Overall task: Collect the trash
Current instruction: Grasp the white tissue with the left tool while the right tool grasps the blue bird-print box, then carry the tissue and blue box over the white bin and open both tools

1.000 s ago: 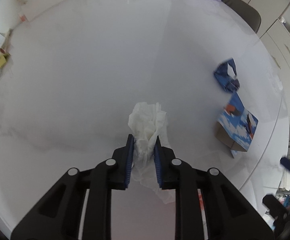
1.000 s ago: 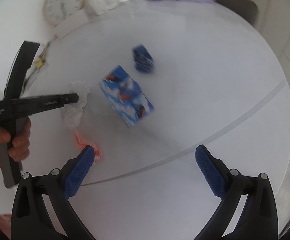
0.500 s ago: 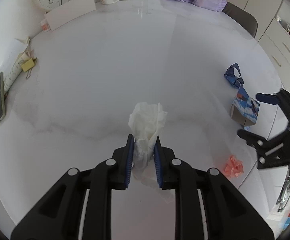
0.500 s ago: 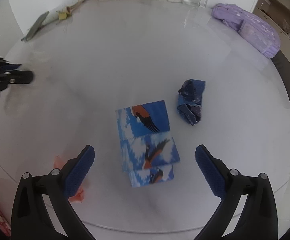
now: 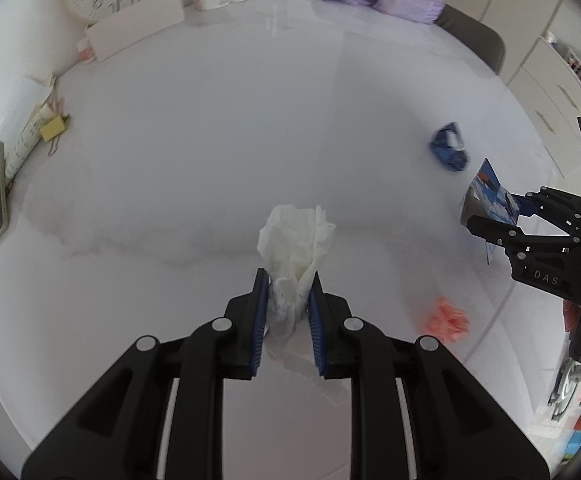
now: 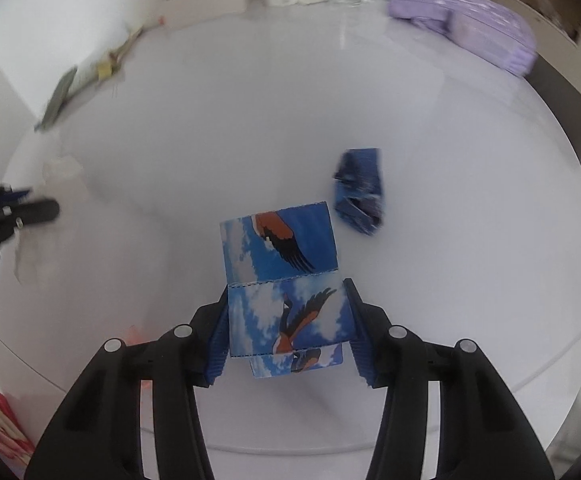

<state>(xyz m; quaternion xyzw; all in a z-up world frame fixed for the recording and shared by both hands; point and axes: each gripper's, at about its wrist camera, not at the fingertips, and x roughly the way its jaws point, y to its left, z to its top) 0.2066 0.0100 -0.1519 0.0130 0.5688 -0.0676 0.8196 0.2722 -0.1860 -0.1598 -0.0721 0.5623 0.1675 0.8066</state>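
Trash is being gathered: the right gripper (image 6: 288, 334) has just been closing its jaws around a blue bird-printed cardboard box (image 6: 284, 284), now gripping it. The left gripper (image 5: 288, 308) is holding a crumpled white tissue (image 5: 296, 248) pinched between its narrow jaws.

Both my grippers are matte black plastic. The left gripper (image 5: 288, 300) has ribbed blue pads (image 5: 260, 312) and round silver screws (image 5: 222, 324) at its linkage joints. The right gripper (image 6: 288, 328) matches: blue ridged pads (image 6: 364, 356), silver screws (image 6: 182, 331). From the left camera, its body carries pale "DAS" lettering.
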